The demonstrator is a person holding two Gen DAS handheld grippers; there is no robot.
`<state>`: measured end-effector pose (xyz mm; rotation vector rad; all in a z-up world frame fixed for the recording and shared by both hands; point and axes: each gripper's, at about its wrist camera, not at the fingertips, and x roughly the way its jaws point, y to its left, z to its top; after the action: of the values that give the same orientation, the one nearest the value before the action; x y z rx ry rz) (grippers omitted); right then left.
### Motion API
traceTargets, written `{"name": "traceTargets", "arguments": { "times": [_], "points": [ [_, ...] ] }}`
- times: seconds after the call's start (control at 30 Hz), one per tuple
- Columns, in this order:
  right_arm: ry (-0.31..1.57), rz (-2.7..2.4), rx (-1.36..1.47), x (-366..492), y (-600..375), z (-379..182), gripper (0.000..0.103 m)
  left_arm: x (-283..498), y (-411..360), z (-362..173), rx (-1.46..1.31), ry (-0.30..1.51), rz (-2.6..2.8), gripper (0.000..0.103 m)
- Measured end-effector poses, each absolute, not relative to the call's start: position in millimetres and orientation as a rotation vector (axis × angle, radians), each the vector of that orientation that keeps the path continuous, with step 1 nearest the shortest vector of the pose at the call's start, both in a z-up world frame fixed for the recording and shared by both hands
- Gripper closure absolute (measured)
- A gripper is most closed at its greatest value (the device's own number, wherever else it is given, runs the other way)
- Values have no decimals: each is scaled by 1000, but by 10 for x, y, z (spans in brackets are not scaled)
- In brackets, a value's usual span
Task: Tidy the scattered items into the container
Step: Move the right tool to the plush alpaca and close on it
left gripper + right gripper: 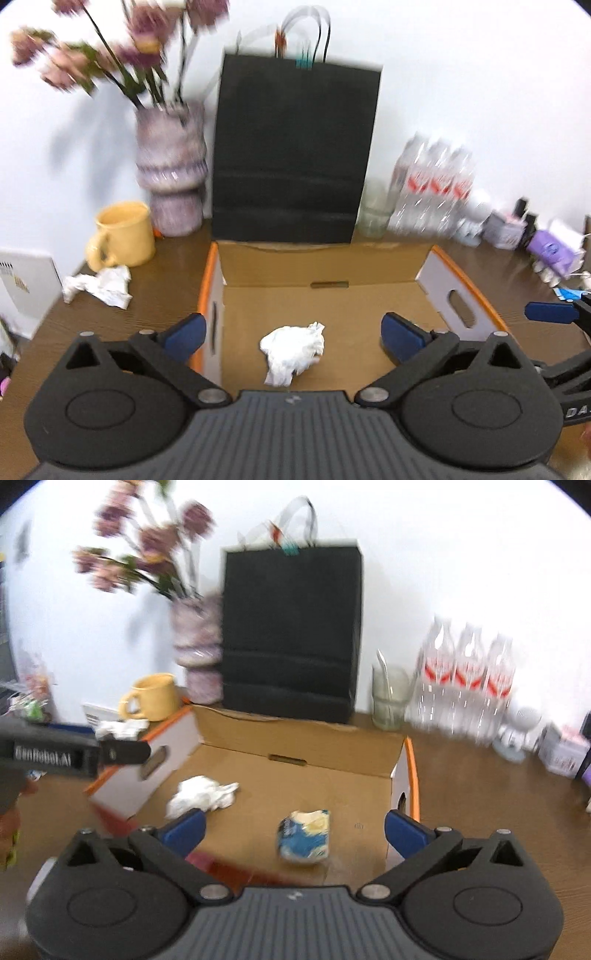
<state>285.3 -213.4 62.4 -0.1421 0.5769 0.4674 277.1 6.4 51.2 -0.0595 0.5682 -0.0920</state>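
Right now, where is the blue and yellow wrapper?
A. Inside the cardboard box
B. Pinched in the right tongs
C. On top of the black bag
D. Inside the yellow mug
A: the wrapper lies on the floor of the box, near a paper wad, with the open right tongs empty.

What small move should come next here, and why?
Probably swing the left gripper left toward the crumpled white paper lying on the table beside the yellow mug. Both grippers are open and hold nothing, the cardboard box already holds a white wad and a blue-yellow wrapper, and that paper is the one scrap visible outside it, on the left gripper's side.
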Motion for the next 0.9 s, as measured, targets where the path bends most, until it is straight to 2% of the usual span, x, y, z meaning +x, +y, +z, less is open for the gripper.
{"name": "traceTargets", "arguments": {
  "times": [0.17, 0.47, 0.67, 0.9],
  "points": [
    [521, 482, -152, 2112, -2343, 552, 0, 2014, 305, 420, -76, 498, -77, 0],
    [529, 457, -58, 1138, -2518, 157, 0, 1060, 473, -22, -158, 558, -8, 0],
    [579, 459, 6, 931, -2496, 9, 0, 711, 420, -157, -132, 575, -14, 0],
    [587, 482, -27, 828, -2313, -8, 0, 656, 464, -232, -103, 588, -1, 2]
  ]
}}
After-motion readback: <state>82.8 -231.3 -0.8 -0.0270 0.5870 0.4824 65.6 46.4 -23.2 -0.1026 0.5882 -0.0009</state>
